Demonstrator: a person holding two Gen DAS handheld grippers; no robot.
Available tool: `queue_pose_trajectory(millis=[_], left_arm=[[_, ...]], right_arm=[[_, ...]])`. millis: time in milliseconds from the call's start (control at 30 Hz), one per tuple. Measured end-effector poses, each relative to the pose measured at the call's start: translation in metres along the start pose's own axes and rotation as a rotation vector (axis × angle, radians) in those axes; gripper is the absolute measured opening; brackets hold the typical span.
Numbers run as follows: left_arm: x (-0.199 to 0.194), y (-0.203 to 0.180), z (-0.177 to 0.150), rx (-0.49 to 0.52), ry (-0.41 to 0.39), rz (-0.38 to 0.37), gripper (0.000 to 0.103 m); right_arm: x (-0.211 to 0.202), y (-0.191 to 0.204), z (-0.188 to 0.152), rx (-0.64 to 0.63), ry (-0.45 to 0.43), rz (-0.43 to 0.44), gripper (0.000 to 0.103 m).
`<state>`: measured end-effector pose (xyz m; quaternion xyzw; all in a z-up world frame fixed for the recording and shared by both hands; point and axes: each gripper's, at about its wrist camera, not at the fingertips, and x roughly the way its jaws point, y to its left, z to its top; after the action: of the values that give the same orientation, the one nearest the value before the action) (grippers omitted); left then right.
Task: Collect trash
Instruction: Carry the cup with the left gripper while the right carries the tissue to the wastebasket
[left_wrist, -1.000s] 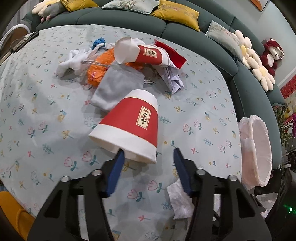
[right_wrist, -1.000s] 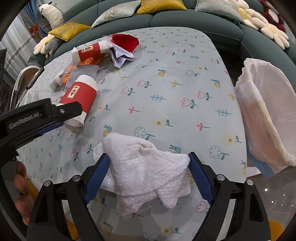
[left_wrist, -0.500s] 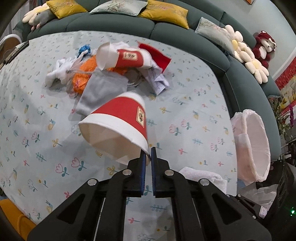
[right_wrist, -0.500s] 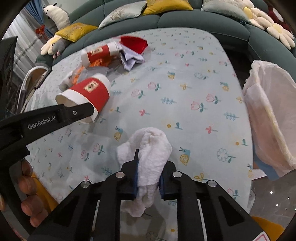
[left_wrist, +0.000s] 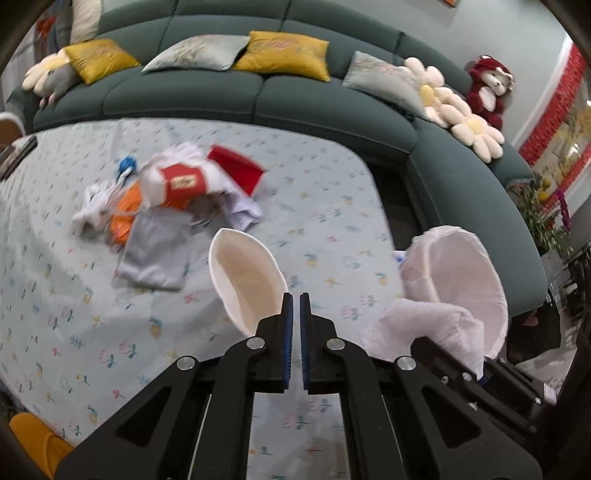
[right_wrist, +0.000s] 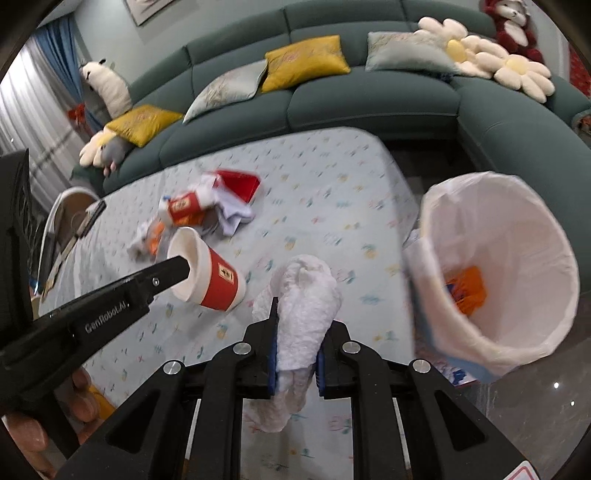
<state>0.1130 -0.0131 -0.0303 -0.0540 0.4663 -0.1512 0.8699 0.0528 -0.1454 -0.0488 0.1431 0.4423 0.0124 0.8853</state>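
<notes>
My left gripper (left_wrist: 296, 299) is shut on the rim of a red and white paper cup (left_wrist: 245, 280), held above the table; the cup (right_wrist: 210, 275) also shows in the right wrist view. My right gripper (right_wrist: 295, 306) is shut on a crumpled white tissue (right_wrist: 303, 295), lifted off the table; the tissue (left_wrist: 417, 328) also shows in the left wrist view. A bin lined with a white bag (right_wrist: 498, 273) stands off the table's right edge, with orange trash inside. It also shows in the left wrist view (left_wrist: 465, 280).
A pile of trash lies at the far left of the floral tablecloth (left_wrist: 325, 206): a second red cup (left_wrist: 177, 182), a grey cloth (left_wrist: 155, 247), an orange wrapper (left_wrist: 123, 218), red paper (left_wrist: 236, 171). A green sofa (left_wrist: 258, 96) with cushions curves behind.
Both grippers have risen from the table with the cup and tissue. The cup's mouth has turned toward the left camera. The bin is now closer on the right.
</notes>
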Motion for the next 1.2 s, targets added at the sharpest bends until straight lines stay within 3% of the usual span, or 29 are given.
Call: queue_pose_trajectory(millis=[433, 667, 833, 967, 1100, 1200], left_arm=[[-0.008, -0.087, 0.017, 0.117, -0.042, -0.102, 0.000], [-0.005, -0.143, 0.029, 0.169, -0.052, -0.186, 0.000], [0.000, -0.169, 0.030, 0.189, -0.046, -0.203, 0.000], [0.010, -0.151, 0.024, 0.137, -0.007, -0.136, 0.004], [0.015, -0.102, 0.017, 0.059, 0.013, -0.044, 0.036], [0.011, -0.060, 0.014, 0.012, -0.001, 0.049, 0.042]], right_arm=[[-0.049, -0.070, 0.022, 0.087, -0.124, -0.073, 0.014], [-0.062, -0.116, 0.030, 0.131, -0.160, -0.135, 0.014], [-0.067, -0.142, 0.029, 0.172, -0.165, -0.155, 0.014], [-0.065, -0.144, 0.027, 0.170, -0.154, -0.150, 0.014], [-0.058, -0.133, 0.025, 0.156, -0.142, -0.126, 0.014], [-0.050, -0.120, 0.024, 0.146, -0.132, -0.104, 0.014]])
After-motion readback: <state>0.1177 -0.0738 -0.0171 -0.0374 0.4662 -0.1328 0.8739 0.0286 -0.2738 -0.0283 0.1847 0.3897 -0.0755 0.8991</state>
